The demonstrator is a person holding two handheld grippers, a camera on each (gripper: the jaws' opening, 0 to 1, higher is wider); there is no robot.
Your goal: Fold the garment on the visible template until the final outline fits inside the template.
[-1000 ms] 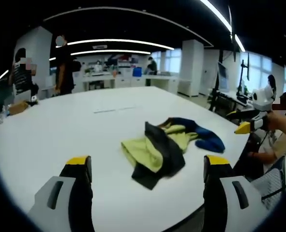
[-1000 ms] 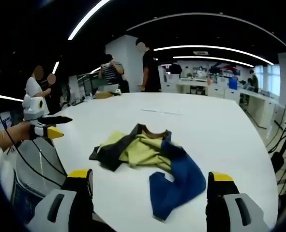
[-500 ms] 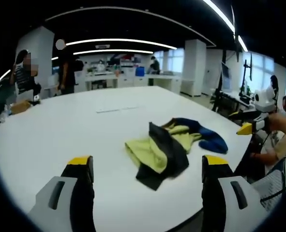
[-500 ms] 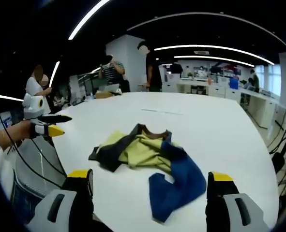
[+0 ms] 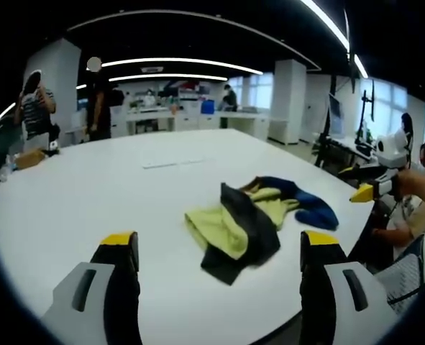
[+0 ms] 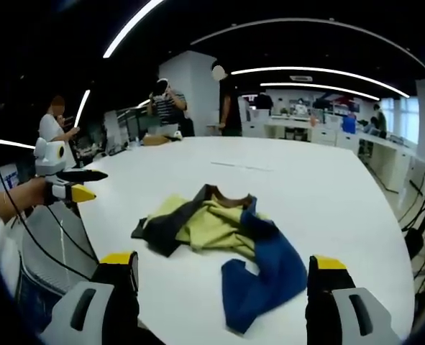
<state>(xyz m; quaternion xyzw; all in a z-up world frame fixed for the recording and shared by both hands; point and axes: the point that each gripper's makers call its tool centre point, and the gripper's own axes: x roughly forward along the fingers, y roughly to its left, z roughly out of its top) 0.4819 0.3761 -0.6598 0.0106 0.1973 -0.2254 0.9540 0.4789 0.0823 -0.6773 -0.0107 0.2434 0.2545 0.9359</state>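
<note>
This is a large open-plan office or lab floor. Long curved light strips (image 5: 176,65) run across a dark ceiling at 12 o'clock in both gripper views. A broad white table (image 5: 90,187) takes up the middle, and white pillars (image 5: 284,100) stand behind it. At 12 o'clock in the left gripper view, white desks (image 5: 183,118) carry clutter, with a blue box among it. Tall windows (image 5: 385,104) line the wall at 2 o'clock, with a monitor on a stand (image 5: 332,115) before them. Several people (image 6: 226,100) stand about the far table edge at 11 o'clock in the right gripper view.
</note>
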